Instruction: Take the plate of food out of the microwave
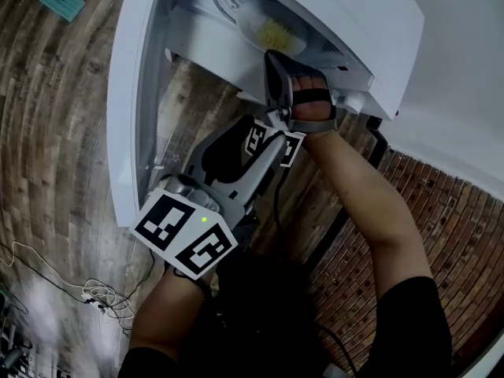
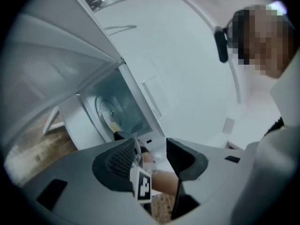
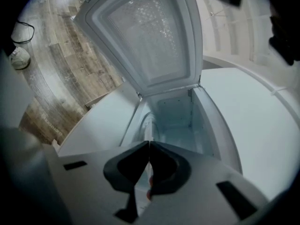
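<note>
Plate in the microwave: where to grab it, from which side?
Near rim of the plate, coming straight in through the open front of the microwave. The rim is the thin, closest edge; the food sits toward its middle, and the cavity walls shut off other sides. The door is swung clear.

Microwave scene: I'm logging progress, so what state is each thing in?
microwave door: swung open
plate of food: inside the microwave, not yet out
right gripper: shut on the plate's rim, it seems
left gripper: open, holding nothing
</note>
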A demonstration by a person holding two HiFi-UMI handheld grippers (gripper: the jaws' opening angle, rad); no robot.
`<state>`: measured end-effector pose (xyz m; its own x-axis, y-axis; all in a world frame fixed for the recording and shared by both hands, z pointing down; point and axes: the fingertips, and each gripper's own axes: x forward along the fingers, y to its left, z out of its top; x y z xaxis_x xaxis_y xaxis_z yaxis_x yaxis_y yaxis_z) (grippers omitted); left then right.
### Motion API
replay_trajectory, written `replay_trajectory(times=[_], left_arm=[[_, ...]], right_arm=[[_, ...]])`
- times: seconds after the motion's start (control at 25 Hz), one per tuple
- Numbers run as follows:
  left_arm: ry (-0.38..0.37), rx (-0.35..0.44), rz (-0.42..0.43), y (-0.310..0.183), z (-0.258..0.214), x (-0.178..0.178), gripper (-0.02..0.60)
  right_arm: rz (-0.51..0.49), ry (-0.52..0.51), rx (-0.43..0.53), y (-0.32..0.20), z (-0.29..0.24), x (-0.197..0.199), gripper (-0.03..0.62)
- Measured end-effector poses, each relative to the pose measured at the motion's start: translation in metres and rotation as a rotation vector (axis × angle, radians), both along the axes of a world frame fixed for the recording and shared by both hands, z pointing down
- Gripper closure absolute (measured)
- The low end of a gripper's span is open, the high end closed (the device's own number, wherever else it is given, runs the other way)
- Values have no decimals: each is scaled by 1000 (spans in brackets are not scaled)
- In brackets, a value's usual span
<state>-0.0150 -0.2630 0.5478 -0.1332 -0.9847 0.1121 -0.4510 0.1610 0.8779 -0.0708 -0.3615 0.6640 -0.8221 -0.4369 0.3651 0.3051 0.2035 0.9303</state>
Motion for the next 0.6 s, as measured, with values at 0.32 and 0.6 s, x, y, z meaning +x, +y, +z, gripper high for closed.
replay_trajectory(times=[0.32,0.6], left_arm=[[224,-81,-170,-52,30,-60,369],[556,-60,-341,-52,129,-88,318]], right_arm=[[-69,6,13,6,6,11,571],[-118,-2,11,12,6,20,571]])
